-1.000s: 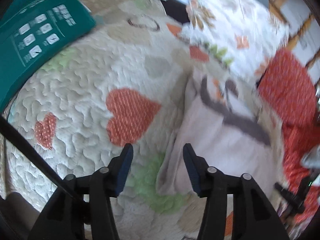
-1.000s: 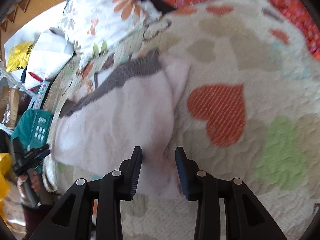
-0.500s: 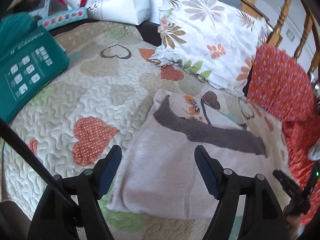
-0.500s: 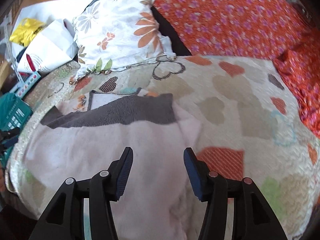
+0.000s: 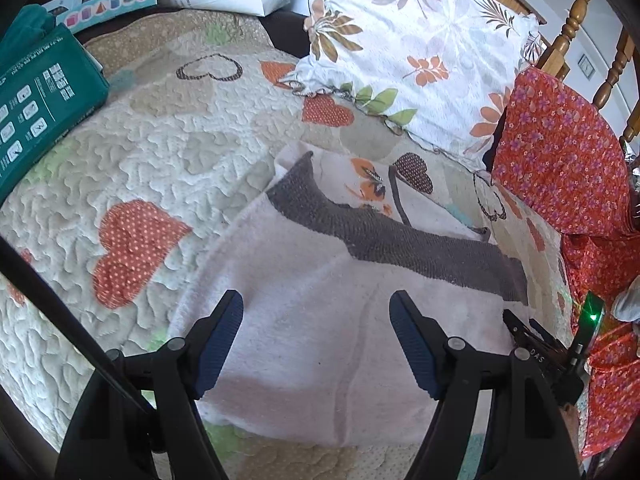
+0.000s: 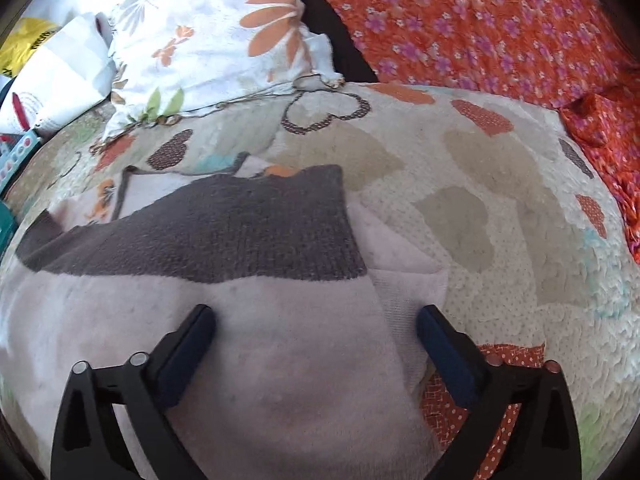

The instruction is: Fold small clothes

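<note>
Both tongs have just been opened. The jaws of the left gripper (image 5: 316, 336) were parted a second ago and are now held wide, and those of the right gripper (image 6: 316, 344) were spread further in the last half second. Nothing is pinched between either pair, although the pale pink garment (image 5: 340, 320) is seen under both. A second ago the cloth was bunched near the pads; now it is laid flat on the heart-patterned quilt (image 5: 168, 152), with its grey band (image 5: 400, 240) across the far part. It is judged that one fold was released and a new edge must be taken next. A floral pillow (image 5: 408, 52) lies just beyond the garment, a green box (image 5: 36, 96) at the left, and an orange flowered cloth (image 6: 480, 20) at the right; none is touching the cloth's near part.
</note>
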The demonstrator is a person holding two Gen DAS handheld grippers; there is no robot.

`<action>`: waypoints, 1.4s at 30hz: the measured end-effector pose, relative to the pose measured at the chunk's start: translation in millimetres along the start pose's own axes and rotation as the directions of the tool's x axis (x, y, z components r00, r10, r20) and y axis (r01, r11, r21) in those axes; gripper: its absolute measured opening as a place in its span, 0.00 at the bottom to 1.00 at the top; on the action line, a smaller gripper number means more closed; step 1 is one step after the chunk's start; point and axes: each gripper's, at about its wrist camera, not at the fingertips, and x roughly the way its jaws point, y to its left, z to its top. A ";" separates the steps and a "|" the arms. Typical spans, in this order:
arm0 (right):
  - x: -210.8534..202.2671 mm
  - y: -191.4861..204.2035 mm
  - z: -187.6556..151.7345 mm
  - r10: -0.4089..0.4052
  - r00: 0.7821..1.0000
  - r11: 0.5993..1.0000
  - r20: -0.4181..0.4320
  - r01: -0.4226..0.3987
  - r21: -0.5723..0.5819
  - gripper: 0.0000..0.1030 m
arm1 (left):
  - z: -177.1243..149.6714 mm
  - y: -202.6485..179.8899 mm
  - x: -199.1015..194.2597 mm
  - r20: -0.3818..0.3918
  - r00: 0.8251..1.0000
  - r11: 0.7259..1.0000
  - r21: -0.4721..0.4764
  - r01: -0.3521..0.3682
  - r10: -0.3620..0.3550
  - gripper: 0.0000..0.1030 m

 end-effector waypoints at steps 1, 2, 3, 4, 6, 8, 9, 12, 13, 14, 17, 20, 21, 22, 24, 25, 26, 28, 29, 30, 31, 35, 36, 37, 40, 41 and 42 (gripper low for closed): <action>-1.0 -0.6 -1.6 0.003 1.000 1.000 0.006 -0.003 0.000 1.00 | -0.7 -0.1 1.0 -0.003 1.000 1.000 0.001 -0.004 0.004 0.72; -1.6 -2.8 -2.1 0.015 1.000 1.000 0.010 -0.015 0.007 1.00 | -1.5 -0.6 1.9 -0.007 1.000 1.000 0.002 -0.007 0.007 0.72; -2.2 -4.9 -2.2 0.031 0.999 0.999 0.013 -0.032 0.015 1.00 | -2.3 -1.1 2.7 -0.012 1.000 1.000 0.005 -0.007 0.007 0.72; -3.7 -8.5 -3.1 0.056 0.998 0.998 0.020 -0.057 0.026 1.00 | -2.9 -2.0 3.6 -0.016 1.000 1.000 0.012 -0.009 0.009 0.72; -4.7 -13.5 -4.0 0.085 0.996 0.995 0.026 -0.086 0.048 1.00 | -3.6 -4.0 5.7 -0.015 1.000 1.000 0.023 -0.020 0.021 0.72; -4.3 -9.6 -4.1 0.069 0.997 0.997 0.022 -0.070 0.036 1.00 | -2.9 -4.7 8.2 -0.016 1.000 0.999 0.020 -0.026 0.027 0.72; -3.5 -6.2 -3.7 0.051 0.999 0.998 0.015 -0.052 0.023 1.00 | -2.5 -5.5 9.5 -0.017 1.000 1.000 0.014 -0.026 0.026 0.72; -3.2 -0.9 -3.7 0.022 1.000 1.000 0.010 -0.022 0.001 1.00 | -1.5 -9.2 10.0 -0.006 1.000 1.000 0.005 -0.019 0.019 0.72; -3.2 -2.3 -3.7 0.029 1.000 1.000 0.010 -0.029 0.007 1.00 | -1.3 -11.1 9.6 -0.003 1.000 1.000 0.007 -0.016 0.016 0.72; -3.1 -3.7 -3.7 0.035 0.999 0.999 0.011 -0.035 0.011 1.00 | -1.1 -12.8 9.2 -0.003 1.000 1.000 0.008 -0.012 0.012 0.72; -2.6 -3.8 -2.9 0.033 0.999 0.999 0.010 -0.033 0.008 1.00 | -1.3 -17.9 7.4 -0.008 1.000 1.000 0.024 0.006 -0.006 0.72; -2.3 -4.2 -2.5 0.035 0.999 0.999 0.010 -0.035 0.009 1.00 | -0.6 -20.6 5.1 -0.003 1.000 0.999 0.048 0.001 -0.001 0.72; -2.2 -4.1 -2.5 0.034 0.999 0.999 0.010 -0.034 0.008 1.00 | 0.4 -19.6 3.7 0.001 1.000 0.999 0.049 -0.001 0.001 0.72; -2.3 -4.0 -2.6 0.033 0.999 0.999 0.010 -0.033 0.008 1.00 | 1.2 -18.0 2.6 0.002 1.000 0.999 0.044 0.001 -0.001 0.72; -2.4 -4.0 -2.8 0.034 0.999 0.999 0.010 -0.034 0.009 1.00 | 3.3 -12.9 0.4 0.004 1.000 1.000 0.019 0.011 -0.011 0.72; -2.4 -3.9 -2.8 0.033 0.999 0.999 0.010 -0.033 0.008 1.00 | 4.4 -9.6 0.0 0.002 1.000 1.000 0.001 0.019 -0.019 0.72; -2.4 -4.1 -2.8 0.033 0.999 0.999 0.010 -0.033 0.008 1.00 | 5.0 -6.9 0.2 -0.003 1.000 0.999 -0.017 0.029 -0.029 0.72; -2.5 -4.1 -2.8 0.034 0.999 0.999 0.010 -0.034 0.009 1.00 | 4.0 -3.6 1.2 -0.012 0.999 0.999 -0.036 0.038 -0.038 0.72; -2.4 -4.1 -2.8 0.033 0.999 0.999 0.010 -0.033 0.008 1.00 | 3.3 -2.7 2.0 -0.014 0.999 0.999 -0.040 0.035 -0.036 0.72; -2.4 -4.1 -2.8 0.033 0.999 0.999 0.010 -0.033 0.008 1.00 | 2.5 -2.3 2.9 -0.016 0.999 0.999 -0.041 0.028 -0.029 0.72; -2.4 -4.0 -2.8 0.034 0.999 0.999 0.010 -0.034 0.009 1.00 | 1.6 -2.4 4.0 -0.017 1.000 0.999 -0.038 0.019 -0.020 0.72; -2.3 -3.9 -2.8 0.033 0.999 0.999 0.010 -0.033 0.009 1.00 | -0.4 -2.9 8.3 -0.024 1.000 0.999 -0.032 0.000 0.000 0.72; -2.3 -3.8 -2.8 0.033 0.999 0.999 0.010 -0.033 0.008 1.00 | -0.6 -3.0 9.1 -0.026 1.000 0.999 -0.033 0.000 -0.001 0.72; -2.2 -3.9 -2.8 0.033 0.999 0.999 0.009 -0.033 0.008 1.00 | -0.9 -2.9 9.7 -0.030 1.000 0.999 -0.033 0.002 -0.003 0.72; -2.2 -3.4 -2.7 0.032 0.999 0.999 0.009 -0.033 0.008 1.00 | -0.6 -5.3 10.5 -0.040 0.999 1.000 -0.024 0.014 -0.015 0.72; -2.3 -3.8 -2.7 0.033 0.999 0.999 0.009 -0.033 0.009 1.00 | -0.2 -6.5 10.6 -0.042 0.999 1.000 -0.018 0.018 -0.018 0.72; -2.3 -3.7 -2.7 0.033 0.999 0.999 0.009 -0.033 0.009 1.00 | 0.1 -8.0 10.5 -0.044 0.999 1.000 -0.011 0.022 -0.022 0.72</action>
